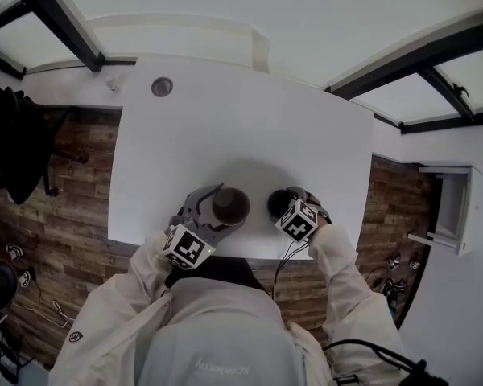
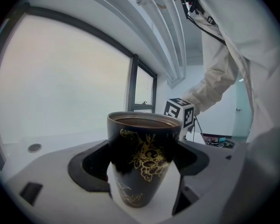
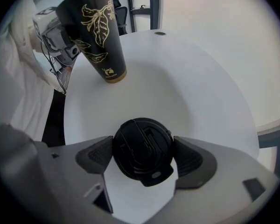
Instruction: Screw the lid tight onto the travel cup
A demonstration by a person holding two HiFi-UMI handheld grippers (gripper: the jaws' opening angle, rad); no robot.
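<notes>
A black travel cup [image 2: 144,139] with gold leaf print stands upright and without a lid on the white table [image 1: 249,127]. My left gripper [image 2: 141,164] is shut on its lower body, one pad on each side. In the head view the cup [image 1: 230,205] is near the table's front edge, with the left gripper [image 1: 216,211] reaching it from the left. The black lid [image 3: 142,148] lies flat on the table to the cup's right. My right gripper [image 3: 142,157] points straight down over the lid, jaws open on either side of it. The cup [image 3: 100,31] shows behind.
A round grommet [image 1: 162,87] sits in the table's far left part. The table's front edge runs just below both grippers, against the person's body. A dark chair [image 1: 16,143] stands on the wooden floor to the left. Cables hang from the right gripper.
</notes>
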